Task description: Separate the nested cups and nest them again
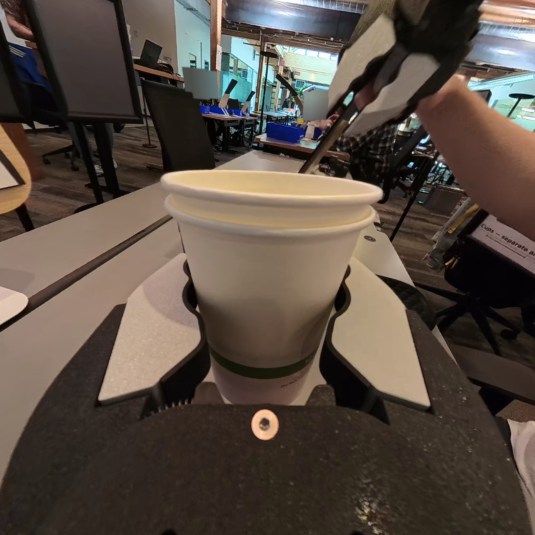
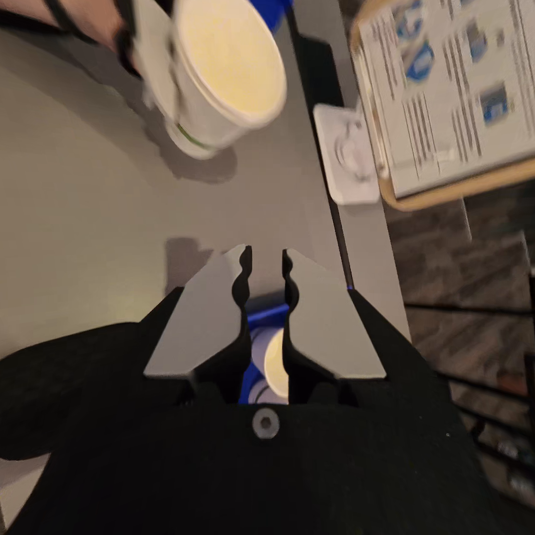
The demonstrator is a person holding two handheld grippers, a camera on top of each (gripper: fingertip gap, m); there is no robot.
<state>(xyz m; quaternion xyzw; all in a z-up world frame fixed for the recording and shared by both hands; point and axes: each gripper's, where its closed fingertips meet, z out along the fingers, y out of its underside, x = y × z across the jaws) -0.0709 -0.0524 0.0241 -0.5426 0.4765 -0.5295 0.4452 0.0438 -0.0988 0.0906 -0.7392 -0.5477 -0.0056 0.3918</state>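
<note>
Two white paper cups are nested, the inner cup's rim point(image 1: 269, 189) standing a little above the outer cup point(image 1: 269, 295), which has a green band near its base. My left gripper point(image 1: 266, 269) is shut on the outer cup's wall and holds the pair upright on the grey table point(image 1: 72, 333). My right gripper point(image 2: 266, 252) is empty, its jaws a narrow gap apart, above the table and to one side of the cups point(image 2: 225, 75). It shows high at the upper right in the left wrist view point(image 1: 351, 107), above the cups' rim. The right wrist view is blurred.
A printed sheet on a wooden board point(image 2: 448, 86) and a white stand base point(image 2: 347, 156) lie by the table's edge. A blue bin point(image 2: 260, 321) holding another cup point(image 2: 276, 364) shows between my right fingers. Chairs and desks stand beyond the table.
</note>
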